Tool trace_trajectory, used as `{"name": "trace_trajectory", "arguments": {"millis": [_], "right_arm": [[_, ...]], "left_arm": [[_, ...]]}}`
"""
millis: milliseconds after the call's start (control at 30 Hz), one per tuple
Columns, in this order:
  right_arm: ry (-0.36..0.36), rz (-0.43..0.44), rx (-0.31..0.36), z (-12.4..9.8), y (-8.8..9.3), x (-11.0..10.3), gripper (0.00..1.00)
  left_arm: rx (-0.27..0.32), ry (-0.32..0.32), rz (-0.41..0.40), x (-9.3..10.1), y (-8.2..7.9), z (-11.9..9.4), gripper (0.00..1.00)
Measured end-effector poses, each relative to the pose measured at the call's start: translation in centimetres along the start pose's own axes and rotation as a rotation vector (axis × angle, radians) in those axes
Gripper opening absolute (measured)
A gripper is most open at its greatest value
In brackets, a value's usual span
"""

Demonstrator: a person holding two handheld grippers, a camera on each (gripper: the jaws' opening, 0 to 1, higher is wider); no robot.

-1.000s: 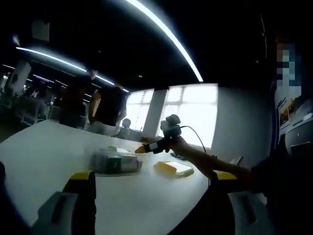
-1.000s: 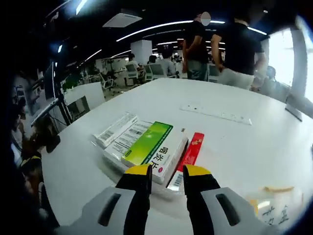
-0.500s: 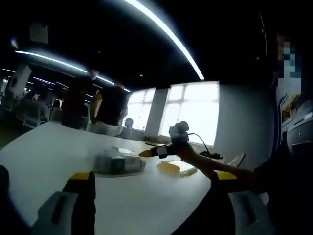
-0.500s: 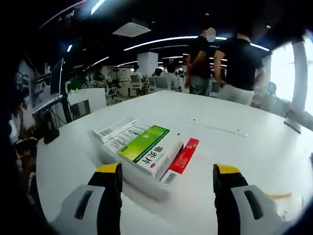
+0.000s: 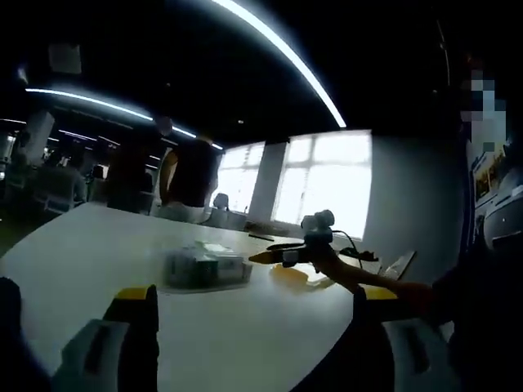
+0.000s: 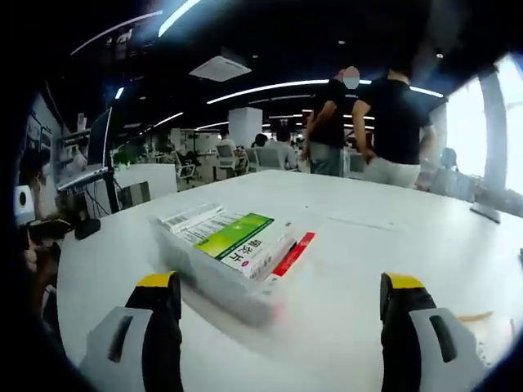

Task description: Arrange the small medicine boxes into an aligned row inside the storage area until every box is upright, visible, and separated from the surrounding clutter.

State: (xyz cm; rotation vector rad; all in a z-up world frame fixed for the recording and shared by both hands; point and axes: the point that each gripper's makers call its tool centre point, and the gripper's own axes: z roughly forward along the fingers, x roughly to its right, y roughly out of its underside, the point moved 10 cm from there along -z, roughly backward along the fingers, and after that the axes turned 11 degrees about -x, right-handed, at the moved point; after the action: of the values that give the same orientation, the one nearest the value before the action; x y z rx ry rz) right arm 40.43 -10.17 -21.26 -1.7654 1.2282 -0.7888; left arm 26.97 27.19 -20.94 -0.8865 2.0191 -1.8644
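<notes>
Boxes flat in a clear tray, both grippers empty.

The tray [image 6: 214, 273] sits on the white desk [image 6: 392, 237]; in it the green box [image 6: 234, 235] lies flat, a white box [image 6: 194, 217] touching its far side and a red strip [image 6: 292, 252] just beside its near edge. The right gripper [image 6: 278, 314] hangs just short of the tray, jaws wide apart, nothing between them. The left gripper [image 5: 253, 304] is well back from the tray, jaws also apart. I'd judge these cartons light, thin-walled and easily crushed; pinch the green box across its long narrow sides, gently, then tip it upright.
</notes>
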Motion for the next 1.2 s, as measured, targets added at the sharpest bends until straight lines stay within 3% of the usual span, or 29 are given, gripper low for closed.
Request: {"name": "trace_trajectory", "arguments": {"millis": [300,900,1200], "right_arm": [[-0.023,0.012,0.044,-1.4,0.4,-0.5,1.0],[-0.038,-0.008,0.165,-7.9,1.7,-1.5,1.0],[-0.057,0.026,0.217,-11.1,3.4,-2.4,1.0]], "left_arm": [[-0.003,-0.014,0.0,-0.3,0.0,-0.3,0.99],[-0.001,-0.044,0.018,-1.2,-0.8,-1.1,0.99],[-0.058,-0.082,0.052,-1.6,-0.8,-1.5,0.99]]}}
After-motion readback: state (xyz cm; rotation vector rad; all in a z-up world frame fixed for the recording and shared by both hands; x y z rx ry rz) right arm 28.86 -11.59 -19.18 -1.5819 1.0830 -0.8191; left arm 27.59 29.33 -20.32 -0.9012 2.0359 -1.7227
